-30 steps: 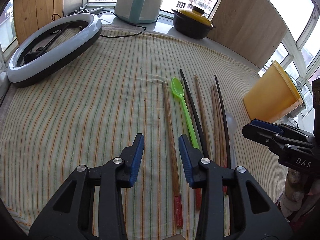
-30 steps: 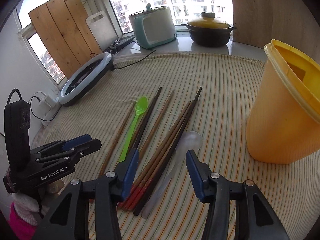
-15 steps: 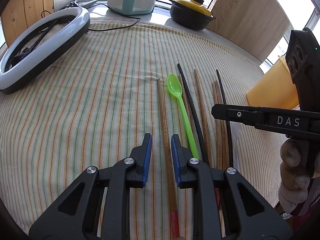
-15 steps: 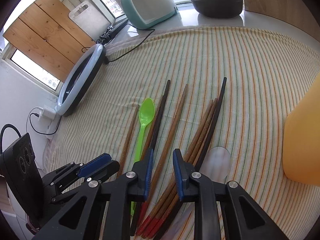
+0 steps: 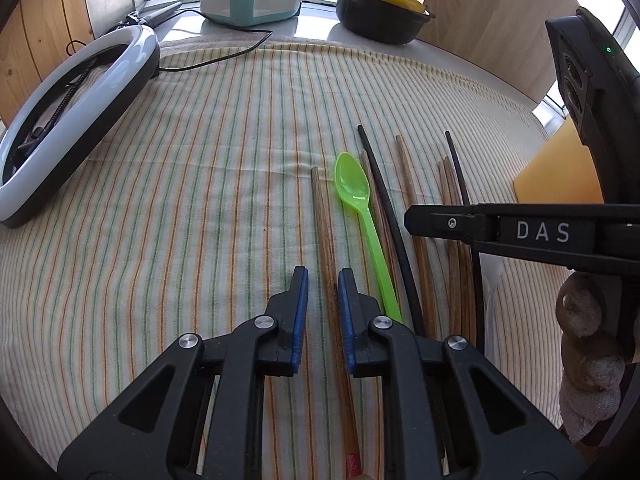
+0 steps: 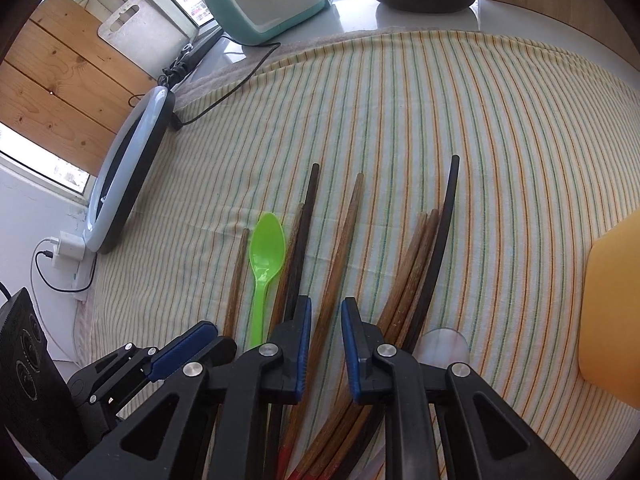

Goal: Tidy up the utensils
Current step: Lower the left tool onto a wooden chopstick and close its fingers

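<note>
Both grippers are at the pick-up step, each narrowing on a single chopstick from the row laid across the striped cloth (image 5: 168, 208). The left gripper (image 5: 323, 280) has just been closing its jaws; a wooden chopstick (image 5: 326, 220), the leftmost of the row at centre frame, runs between the blue pads (image 5: 301, 312) with slim gaps on both sides, so they are not yet pressing. The right gripper (image 6: 326, 308) has likewise been closing, astride another brown chopstick (image 6: 344, 232) at lower centre, also unclamped as far as can be seen. The next move likely calls for finishing each squeeze, then lifting cleanly without dragging neighbours, probably toward the yellow plastic container (image 6: 612, 312) at the right edge. The sticks are thin, round and grained, some red-tipped; two black chopsticks (image 6: 438, 240) look smooth and slippery. The green plastic spoon (image 6: 266, 252) is glossy and shallow-bowled, and a translucent spoon (image 6: 444, 342) lies lower right. The cloth is soft and wrinkles slightly.
</note>
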A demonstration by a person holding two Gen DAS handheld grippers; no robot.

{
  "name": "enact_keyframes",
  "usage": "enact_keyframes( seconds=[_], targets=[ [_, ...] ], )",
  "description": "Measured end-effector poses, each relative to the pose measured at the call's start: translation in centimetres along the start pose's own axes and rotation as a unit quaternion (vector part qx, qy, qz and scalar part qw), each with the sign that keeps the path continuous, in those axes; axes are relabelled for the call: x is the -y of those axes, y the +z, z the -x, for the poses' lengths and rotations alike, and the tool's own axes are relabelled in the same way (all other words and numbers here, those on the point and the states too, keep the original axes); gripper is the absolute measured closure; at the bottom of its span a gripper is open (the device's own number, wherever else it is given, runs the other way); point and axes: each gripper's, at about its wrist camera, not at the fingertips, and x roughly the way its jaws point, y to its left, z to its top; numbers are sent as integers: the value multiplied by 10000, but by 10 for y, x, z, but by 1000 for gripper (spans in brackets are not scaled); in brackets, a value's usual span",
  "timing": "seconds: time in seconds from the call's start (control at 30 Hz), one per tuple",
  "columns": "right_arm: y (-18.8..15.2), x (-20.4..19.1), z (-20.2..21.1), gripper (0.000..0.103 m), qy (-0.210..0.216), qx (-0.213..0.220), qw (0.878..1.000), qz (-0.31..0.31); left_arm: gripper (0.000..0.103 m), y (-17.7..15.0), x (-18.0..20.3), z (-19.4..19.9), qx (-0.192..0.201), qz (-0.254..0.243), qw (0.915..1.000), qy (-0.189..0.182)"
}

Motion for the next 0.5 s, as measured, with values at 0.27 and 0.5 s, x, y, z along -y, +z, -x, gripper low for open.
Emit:
enact_keyframes(
  seconds=[0.27,0.5],
  targets=[
    [4,-13,-4,96,-391,45,9986,348,95,4,2,-6,37,-105,9999,116],
    [4,-11,-3,97,-267,109,9990,338,99,3,-12,-2,117,226,9996,-115]
  ],
)
